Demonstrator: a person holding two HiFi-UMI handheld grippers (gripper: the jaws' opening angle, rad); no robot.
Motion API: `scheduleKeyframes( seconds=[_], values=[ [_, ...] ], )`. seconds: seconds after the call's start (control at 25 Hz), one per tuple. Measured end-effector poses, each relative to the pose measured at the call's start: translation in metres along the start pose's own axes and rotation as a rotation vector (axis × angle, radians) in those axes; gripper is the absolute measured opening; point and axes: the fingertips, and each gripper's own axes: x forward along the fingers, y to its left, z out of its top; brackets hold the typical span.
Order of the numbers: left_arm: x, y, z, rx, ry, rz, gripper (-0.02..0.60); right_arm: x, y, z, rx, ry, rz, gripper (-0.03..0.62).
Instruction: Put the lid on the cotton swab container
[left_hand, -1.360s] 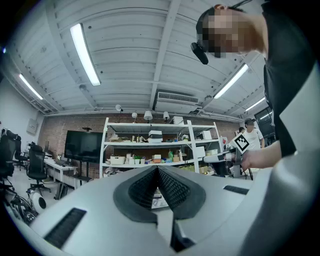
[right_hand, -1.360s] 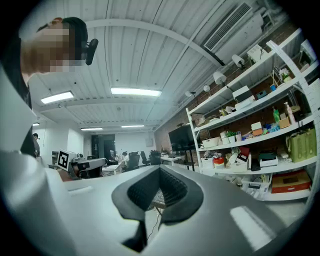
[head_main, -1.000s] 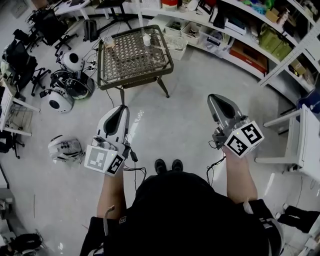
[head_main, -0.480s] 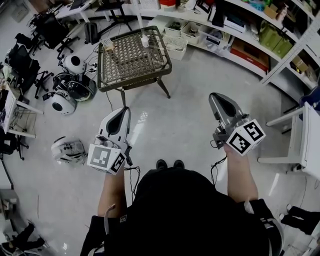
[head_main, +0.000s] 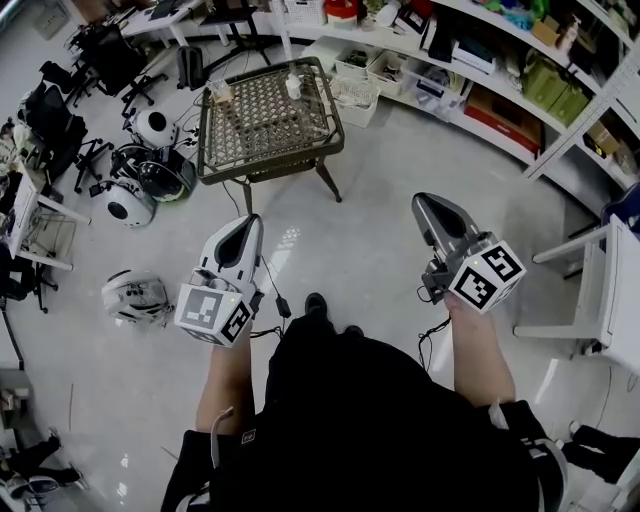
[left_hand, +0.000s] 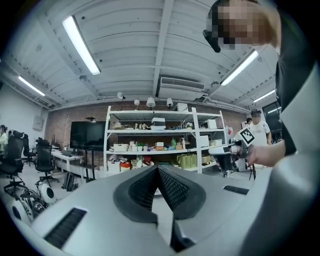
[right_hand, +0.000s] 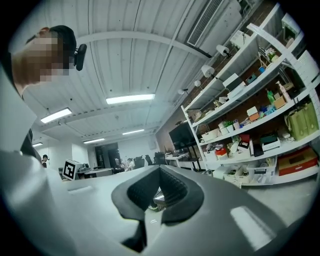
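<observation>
Cotton swab container (head_main: 293, 85) stands on table (head_main: 262, 128); left hand-held gripper (head_main: 245, 224) and right hand-held gripper (head_main: 423, 204) both closed, empty.

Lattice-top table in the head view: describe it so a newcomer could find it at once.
Start at the white shelving along the far wall; the table stands on the open floor before it. Unlike the white desk at the right, it has a dark frame, splayed legs and a woven lattice top, with a small pale bottle on it.
</observation>
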Motion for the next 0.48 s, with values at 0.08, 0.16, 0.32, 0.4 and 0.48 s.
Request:
scheduleKeyframes(
  seconds=[0.08,0.16,0.32,0.4,0.48],
  values=[
    [0.005,0.003,-0.002,-0.018,-0.004,-0.007,0.003,0.002,-0.006,-0.001,0.000,0.006,-0.009,0.008],
    [0.013,0.008,-0.005,-0.037,-0.009,-0.011,0.003,0.007,-0.012,-0.002,0.003,0.015,-0.017,0.008],
    [0.032,0.023,-0.013,-0.076,-0.013,-0.013,0.003,0.020,-0.023,-0.003,0.008,0.032,-0.032,0.008],
    [0.043,0.031,-0.016,-0.087,-0.012,-0.015,0.003,0.027,-0.031,-0.003,0.006,0.037,-0.042,0.008],
    [0.055,0.040,-0.018,-0.080,-0.006,-0.016,0.003,0.035,-0.041,-0.002,0.003,0.041,-0.054,0.008]
  ],
)
